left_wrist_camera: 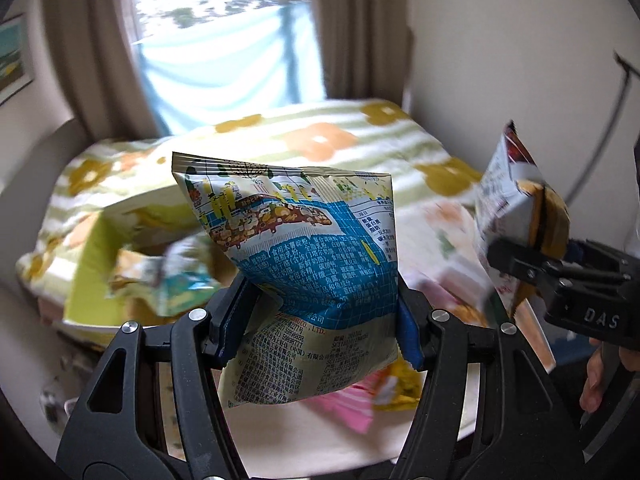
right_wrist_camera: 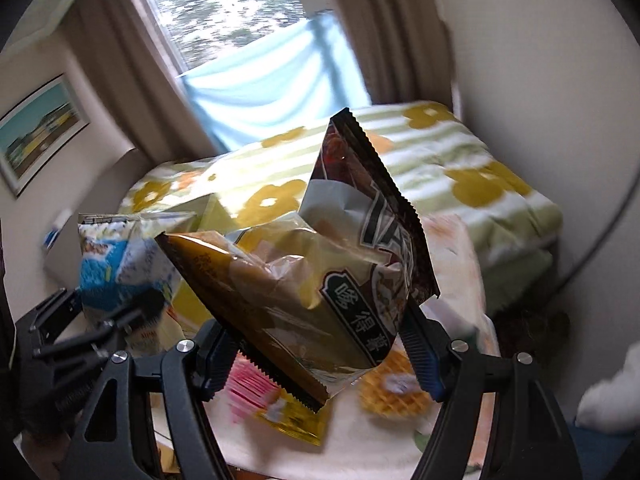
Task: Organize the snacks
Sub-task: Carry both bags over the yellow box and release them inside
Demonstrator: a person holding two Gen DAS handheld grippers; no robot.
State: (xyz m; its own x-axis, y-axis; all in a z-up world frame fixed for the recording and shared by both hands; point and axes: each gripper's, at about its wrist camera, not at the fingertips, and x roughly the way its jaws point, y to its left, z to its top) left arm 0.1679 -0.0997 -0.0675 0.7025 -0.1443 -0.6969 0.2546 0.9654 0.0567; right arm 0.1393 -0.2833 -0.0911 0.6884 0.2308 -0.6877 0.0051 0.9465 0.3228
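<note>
**Operator:** What was the state of each tool?

**Technician:** The left gripper (left_wrist_camera: 320, 312) was clamped on the blue snack bag (left_wrist_camera: 296, 248), held in the air above the table (left_wrist_camera: 320, 444). The right gripper (right_wrist_camera: 320, 344) pinched the brown snack bag (right_wrist_camera: 312, 280), also raised.

**Operator:** What could have failed?

**Technician:** Both bags were puffy and slick, gripped low; a quick swing could have let one slide out. The two bags hung near each other and could have collided on the way to the green box (left_wrist_camera: 86, 276).
</note>
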